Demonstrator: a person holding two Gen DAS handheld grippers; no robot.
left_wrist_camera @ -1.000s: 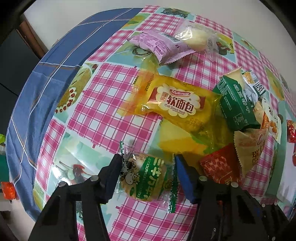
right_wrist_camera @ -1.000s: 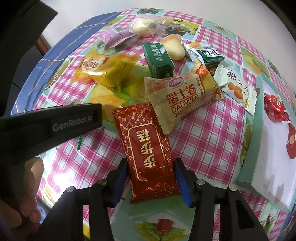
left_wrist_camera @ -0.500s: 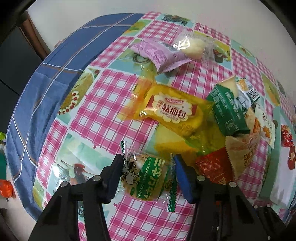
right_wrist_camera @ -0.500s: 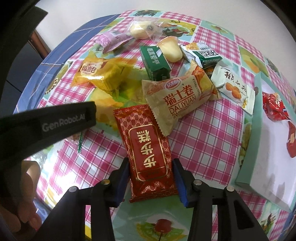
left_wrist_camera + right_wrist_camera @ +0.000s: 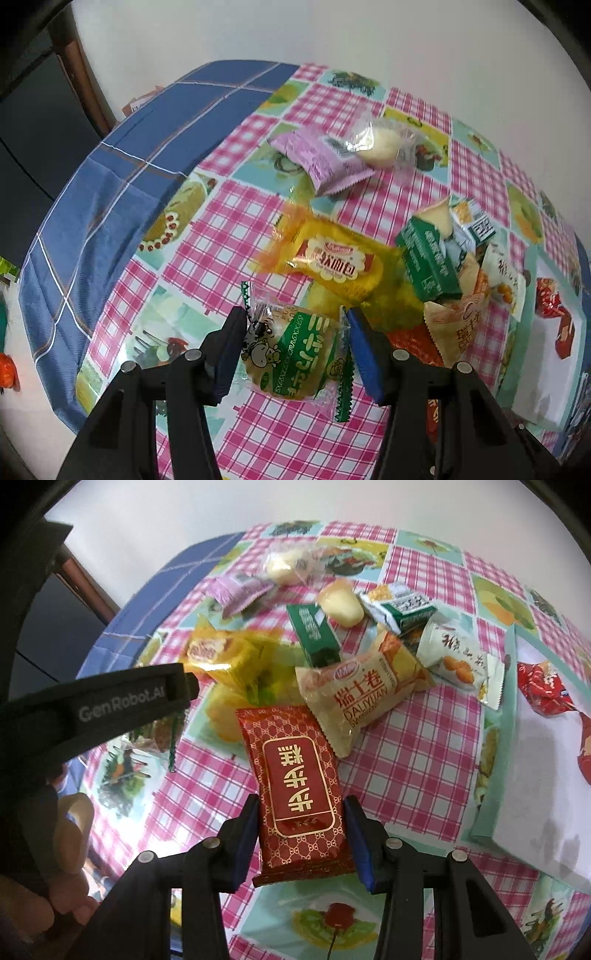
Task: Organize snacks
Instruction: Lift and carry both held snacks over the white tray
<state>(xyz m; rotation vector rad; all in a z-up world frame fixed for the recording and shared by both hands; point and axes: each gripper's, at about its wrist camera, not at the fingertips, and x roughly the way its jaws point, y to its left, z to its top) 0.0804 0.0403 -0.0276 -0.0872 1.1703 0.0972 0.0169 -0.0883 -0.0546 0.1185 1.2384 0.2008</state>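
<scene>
Left claw (image 5: 293, 345) grips the green-and-clear cow-print bun packet (image 5: 295, 356); right claw (image 5: 300, 840) pinches the red gold-lettered cake pouch (image 5: 295, 786) by its edges (keeps it flat), both raised off the checked worktop (image 5: 406, 760), white tray (image 5: 546, 797) at 3 o'clock.

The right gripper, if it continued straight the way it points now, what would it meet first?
The right gripper is shut on the red packet, which leads. Beyond its far end lies the beige Swiss-roll packet, probably first, though depth is unclear.

The checked plastic tablecloth (image 5: 406, 746) carries a heap of snacks at the frame's upper centre. The white flat box (image 5: 546, 775) lies at right. The red gold-patterned packet (image 5: 295, 775) sits at lower centre, below the heap.
</scene>
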